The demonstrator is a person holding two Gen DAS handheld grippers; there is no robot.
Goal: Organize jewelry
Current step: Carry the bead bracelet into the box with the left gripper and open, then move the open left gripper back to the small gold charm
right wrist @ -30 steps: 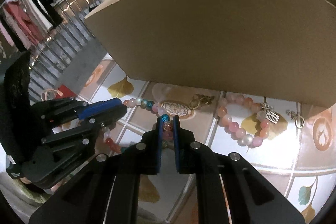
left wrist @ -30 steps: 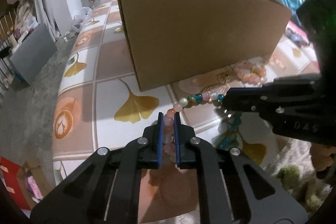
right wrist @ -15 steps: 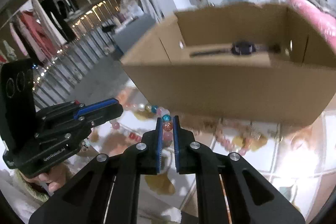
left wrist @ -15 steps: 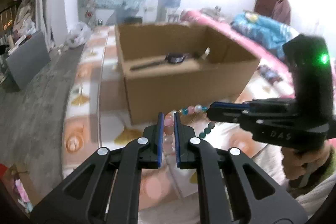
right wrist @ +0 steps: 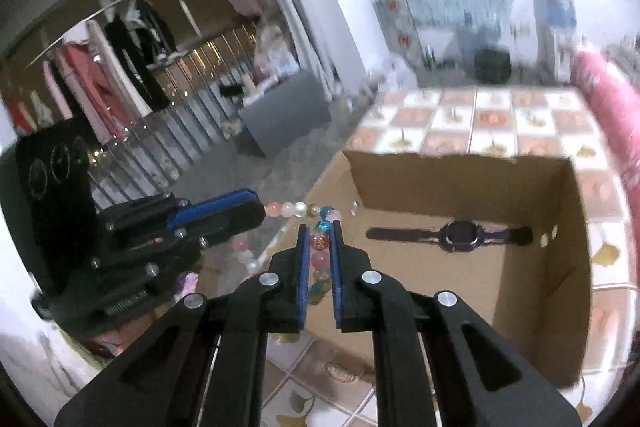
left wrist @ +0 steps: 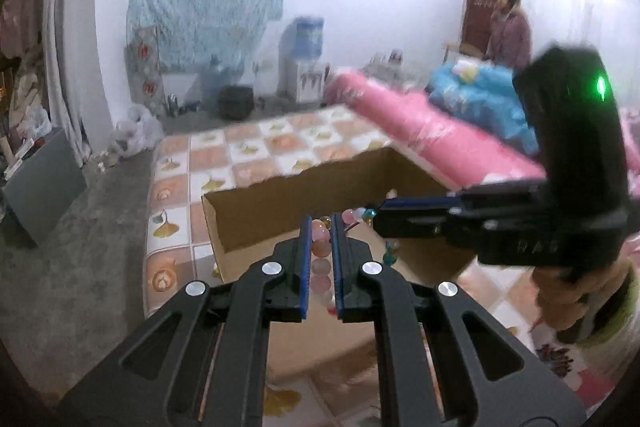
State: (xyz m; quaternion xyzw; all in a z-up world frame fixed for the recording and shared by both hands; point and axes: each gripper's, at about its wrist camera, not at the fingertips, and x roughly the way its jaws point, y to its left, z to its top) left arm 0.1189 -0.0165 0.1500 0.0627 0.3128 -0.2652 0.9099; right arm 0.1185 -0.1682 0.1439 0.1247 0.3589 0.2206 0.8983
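A string of pink, white and blue beads, a bead necklace [left wrist: 320, 247] [right wrist: 298, 209], hangs between my two grippers. My left gripper [left wrist: 320, 227] is shut on one end of it, and it also shows in the right wrist view [right wrist: 256, 213]. My right gripper [right wrist: 320, 231] is shut on the other end, and it also shows in the left wrist view [left wrist: 374, 217]. Both hold the necklace up over the near-left part of an open cardboard box [right wrist: 552, 267] [left wrist: 256, 199]. A dark wristwatch [right wrist: 460, 235] lies flat on the box floor.
The box stands on a table with a ginkgo-leaf tile cloth [right wrist: 472, 119] [left wrist: 248, 151]. A pink roll [left wrist: 420, 127] lies along the table's right side. A person [left wrist: 508, 27] stands by a door at the back right. More jewelry [right wrist: 344, 371] lies on the cloth before the box.
Both grippers have lifted the necklace from the cloth in front of the box to above its open top. The box inside and the watch have come into view.
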